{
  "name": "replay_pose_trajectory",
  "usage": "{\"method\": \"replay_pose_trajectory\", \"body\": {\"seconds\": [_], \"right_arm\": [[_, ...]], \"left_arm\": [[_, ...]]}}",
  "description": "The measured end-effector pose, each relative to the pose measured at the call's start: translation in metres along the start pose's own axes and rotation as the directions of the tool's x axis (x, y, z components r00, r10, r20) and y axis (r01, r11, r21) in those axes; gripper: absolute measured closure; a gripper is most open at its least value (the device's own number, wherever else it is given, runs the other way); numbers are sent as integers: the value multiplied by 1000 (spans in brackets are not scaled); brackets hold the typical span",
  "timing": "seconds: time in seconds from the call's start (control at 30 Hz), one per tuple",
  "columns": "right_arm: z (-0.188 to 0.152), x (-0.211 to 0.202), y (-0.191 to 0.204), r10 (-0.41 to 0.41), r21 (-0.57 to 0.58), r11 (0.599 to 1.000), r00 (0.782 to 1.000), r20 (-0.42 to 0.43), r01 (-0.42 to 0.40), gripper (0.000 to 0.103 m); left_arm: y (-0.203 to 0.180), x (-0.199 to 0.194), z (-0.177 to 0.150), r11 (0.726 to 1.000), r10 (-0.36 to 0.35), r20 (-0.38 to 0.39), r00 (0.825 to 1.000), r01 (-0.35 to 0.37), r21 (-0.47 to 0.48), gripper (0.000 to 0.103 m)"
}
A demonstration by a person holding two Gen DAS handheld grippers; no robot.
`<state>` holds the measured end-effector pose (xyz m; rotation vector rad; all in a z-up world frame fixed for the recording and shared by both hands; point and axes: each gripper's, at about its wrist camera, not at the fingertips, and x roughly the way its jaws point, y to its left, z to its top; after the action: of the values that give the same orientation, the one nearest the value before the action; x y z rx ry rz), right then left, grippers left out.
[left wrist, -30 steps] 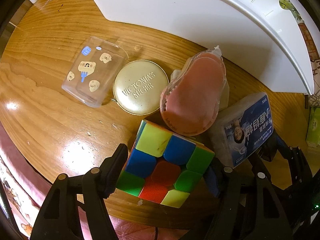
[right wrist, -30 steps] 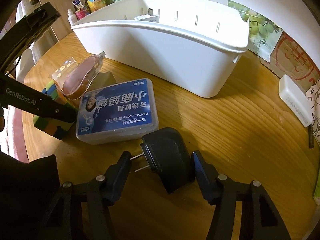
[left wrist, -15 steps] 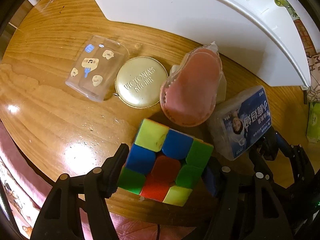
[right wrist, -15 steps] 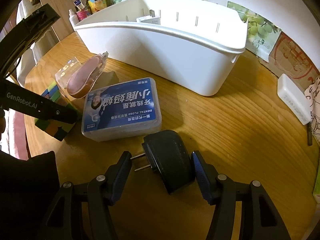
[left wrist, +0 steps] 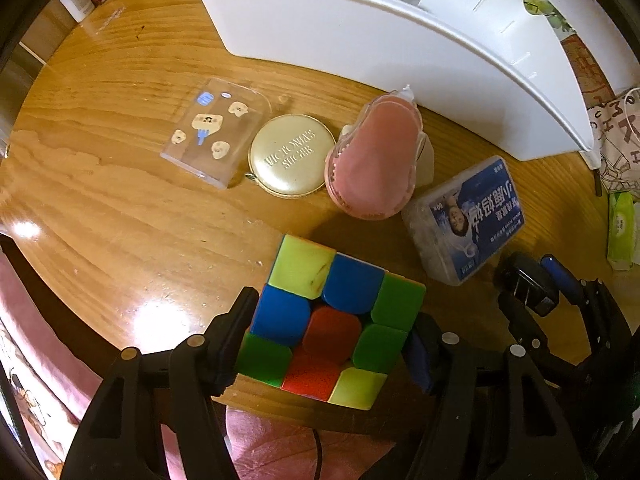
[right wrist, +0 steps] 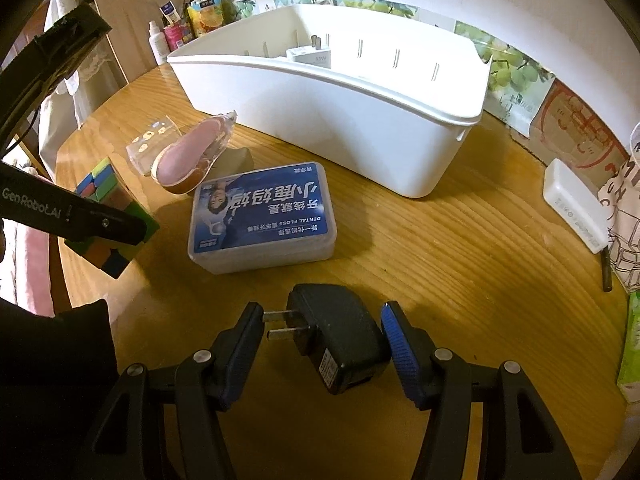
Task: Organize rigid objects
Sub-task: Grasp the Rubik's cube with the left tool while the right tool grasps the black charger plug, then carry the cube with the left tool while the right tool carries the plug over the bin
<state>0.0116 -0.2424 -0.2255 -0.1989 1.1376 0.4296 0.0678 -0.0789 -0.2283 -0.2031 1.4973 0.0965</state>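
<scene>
My left gripper (left wrist: 332,340) is shut on a colourful puzzle cube (left wrist: 332,320) and holds it a little above the round wooden table's front edge; the cube also shows in the right wrist view (right wrist: 108,216). My right gripper (right wrist: 322,336) is shut on a black plug adapter (right wrist: 340,336), its prongs against the left finger, lifted just off the table. A blue dental floss box (right wrist: 262,216) lies in front of it. A pink case (left wrist: 374,164), a gold round tin (left wrist: 292,154) and a clear sticker box (left wrist: 214,130) lie beyond the cube.
A long white bin (right wrist: 340,112) stands at the back with a white charger (right wrist: 310,56) inside. A white rectangular box (right wrist: 574,204) lies at the right edge near a printed bag. Bottles (right wrist: 168,36) stand at the far left. A green packet (left wrist: 620,232) lies at the right.
My left gripper has lifted the cube and drawn back, so more of the table and the bin shows. My right gripper has closed on the adapter, which has turned and risen slightly.
</scene>
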Motion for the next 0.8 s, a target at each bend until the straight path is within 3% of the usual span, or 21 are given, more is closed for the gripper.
{"method": "replay_pose_trajectory", "body": {"seconds": [0.37,0.8], "right_arm": [[-7,-20,0,-24,-4,1000,999,43,24,42],[-3,-49,-1,-37,3,999,992,123,37,42]], "left_arm": [[14,-43,-19,1000,27,83,996,-27,3,34],[16,-106,1,997,74,219,973,-79,16,34]]}}
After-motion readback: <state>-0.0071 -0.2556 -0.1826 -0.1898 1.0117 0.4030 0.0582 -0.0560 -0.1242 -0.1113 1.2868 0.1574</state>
